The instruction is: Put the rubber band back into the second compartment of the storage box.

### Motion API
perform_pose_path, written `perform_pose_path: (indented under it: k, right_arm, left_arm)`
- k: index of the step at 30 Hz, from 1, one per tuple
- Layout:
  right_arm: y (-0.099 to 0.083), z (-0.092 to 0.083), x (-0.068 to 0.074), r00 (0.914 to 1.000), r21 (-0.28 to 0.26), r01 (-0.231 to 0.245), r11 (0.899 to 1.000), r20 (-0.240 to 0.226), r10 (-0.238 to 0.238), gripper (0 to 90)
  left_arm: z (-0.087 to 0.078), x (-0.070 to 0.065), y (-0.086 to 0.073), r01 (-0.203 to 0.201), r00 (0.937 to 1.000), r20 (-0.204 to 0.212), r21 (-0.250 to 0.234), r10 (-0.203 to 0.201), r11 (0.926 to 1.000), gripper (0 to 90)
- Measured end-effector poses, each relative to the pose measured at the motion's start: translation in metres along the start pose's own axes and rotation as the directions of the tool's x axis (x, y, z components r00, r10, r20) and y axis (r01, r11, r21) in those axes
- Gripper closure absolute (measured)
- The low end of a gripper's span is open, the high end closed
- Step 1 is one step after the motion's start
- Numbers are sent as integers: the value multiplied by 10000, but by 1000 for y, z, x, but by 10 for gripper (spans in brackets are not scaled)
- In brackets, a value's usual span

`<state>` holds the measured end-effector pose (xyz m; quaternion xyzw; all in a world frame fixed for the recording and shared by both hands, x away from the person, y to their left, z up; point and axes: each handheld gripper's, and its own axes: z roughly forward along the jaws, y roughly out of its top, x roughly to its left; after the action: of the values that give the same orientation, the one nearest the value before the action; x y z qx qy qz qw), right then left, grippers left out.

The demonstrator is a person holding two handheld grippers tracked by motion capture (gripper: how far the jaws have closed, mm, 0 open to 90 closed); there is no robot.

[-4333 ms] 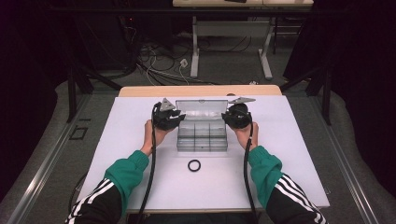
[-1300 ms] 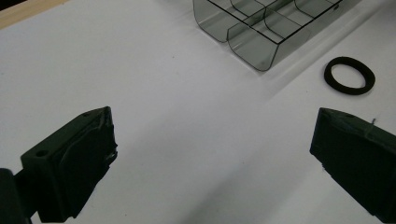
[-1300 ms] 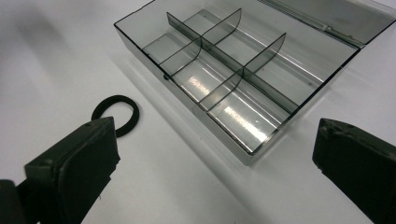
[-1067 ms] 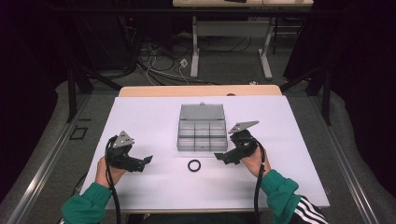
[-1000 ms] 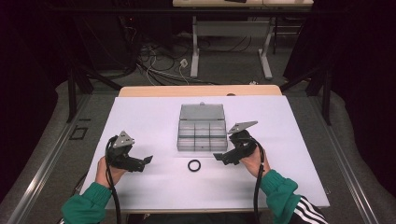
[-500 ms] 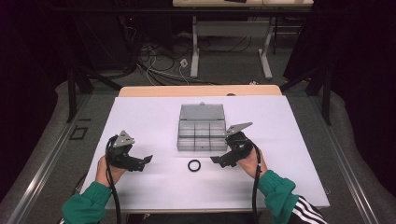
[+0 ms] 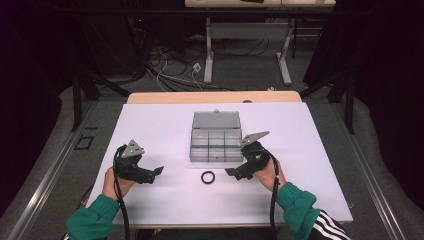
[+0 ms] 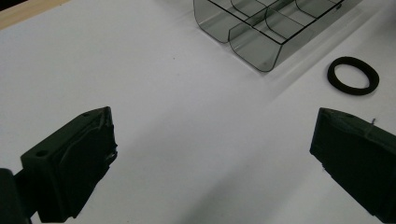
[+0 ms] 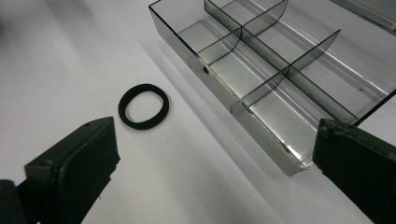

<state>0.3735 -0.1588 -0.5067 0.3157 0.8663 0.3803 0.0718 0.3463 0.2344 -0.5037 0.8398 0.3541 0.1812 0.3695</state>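
The black ring (image 7: 208, 177) lies flat on the white table (image 7: 150, 130), just near of the clear compartment box (image 7: 216, 145). The right tool (image 7: 231, 172), jaws wide open, sits just right of it; the left tool (image 7: 159, 171), also open, is well left.

Compartment box (image 9: 280, 84) cut off at top & right edge in right gripper view.

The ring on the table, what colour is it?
Black; the ring shows best in the right gripper view, lying flat on the white table.

One black ring (image 7: 208, 177); one clear compartment box (image 7: 216, 142); two claws (image 7: 159, 171) (image 7: 230, 172).
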Motion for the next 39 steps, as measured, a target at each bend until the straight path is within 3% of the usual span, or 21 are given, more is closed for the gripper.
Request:
perform_pose_path:
  k: [17, 25, 27, 39]
  right_arm:
    - [3, 10, 14, 9978, 291, 358, 9989, -562, -341, 0]
    - [3, 10, 15, 9974, 324, 469, 9984, -560, -451, 0]
    - [5, 13, 23, 9956, 383, 637, 9972, -716, -609, 0]
    - [6, 22, 34, 9923, 538, 950, 9940, -852, -902, 0]
  left_arm:
    - [-1, -1, 0, 25, 10000, 11, -40, -25, 10000, 1]
    - [-1, -1, 0, -37, 10000, 10, -44, 37, 10000, 0]
    - [-1, -2, 0, -18, 10000, 0, -94, 18, 10000, 0]
    - [-1, -3, 1, -70, 10000, 28, -128, 71, 9999, 1]
